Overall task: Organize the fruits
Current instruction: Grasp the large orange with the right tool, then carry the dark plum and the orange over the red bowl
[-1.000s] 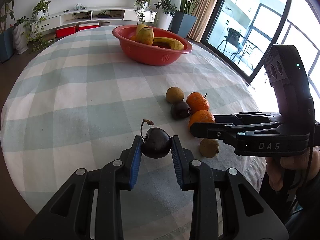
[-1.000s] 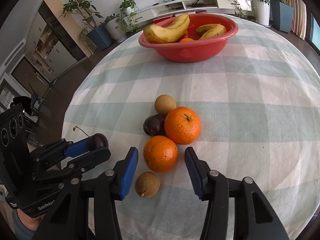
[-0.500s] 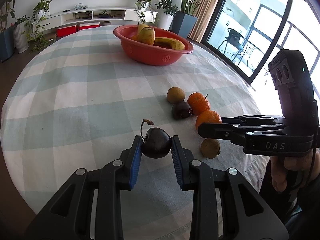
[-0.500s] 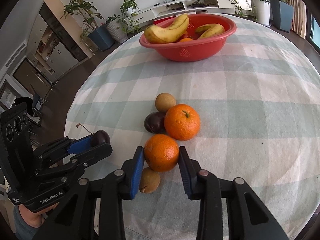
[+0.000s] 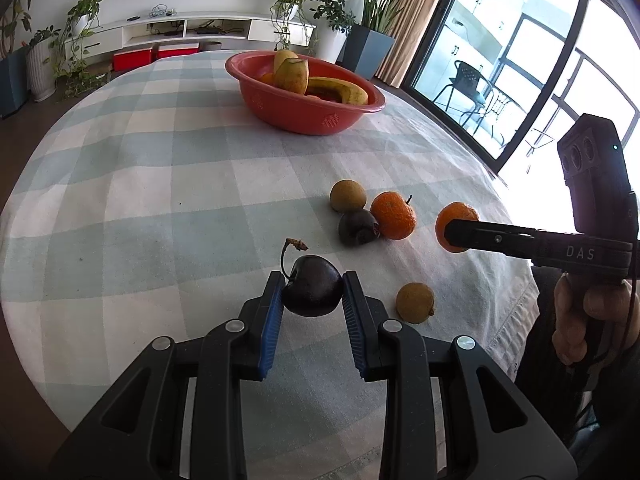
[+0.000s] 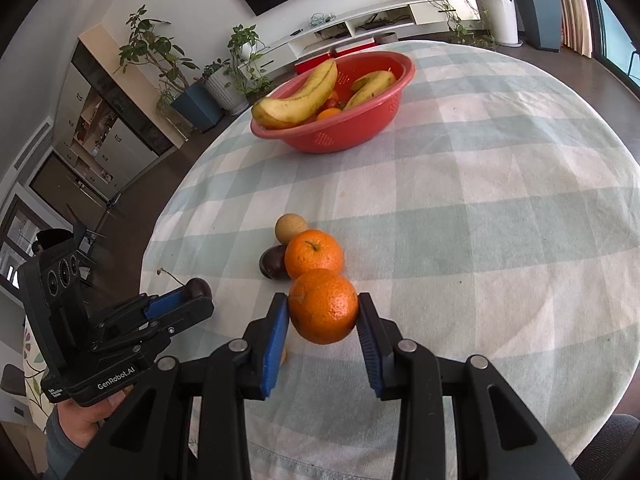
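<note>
My left gripper (image 5: 313,296) is shut on a dark cherry (image 5: 313,290) with a curled stem, held just above the checked tablecloth. My right gripper (image 6: 323,312) is shut on an orange (image 6: 323,305), lifted off the cloth; the left wrist view shows that orange (image 5: 454,220) at the right, between black fingers. On the cloth lie a second orange (image 6: 314,258), a dark plum (image 6: 272,263) and a tan round fruit (image 6: 291,229) in a cluster. Another small tan fruit (image 5: 415,303) lies alone nearer the table edge. A red bowl (image 6: 360,130) with bananas stands at the far side.
The round table (image 5: 132,168) has open cloth to the left of the fruit cluster and between it and the bowl. A hand (image 5: 588,320) holds the right gripper at the table's right edge. Potted plants, a TV shelf and glass doors surround the table.
My right gripper closed on the nearer orange and lifted it off the cloth, away from the cluster. The left gripper with the cherry stayed where it was.
</note>
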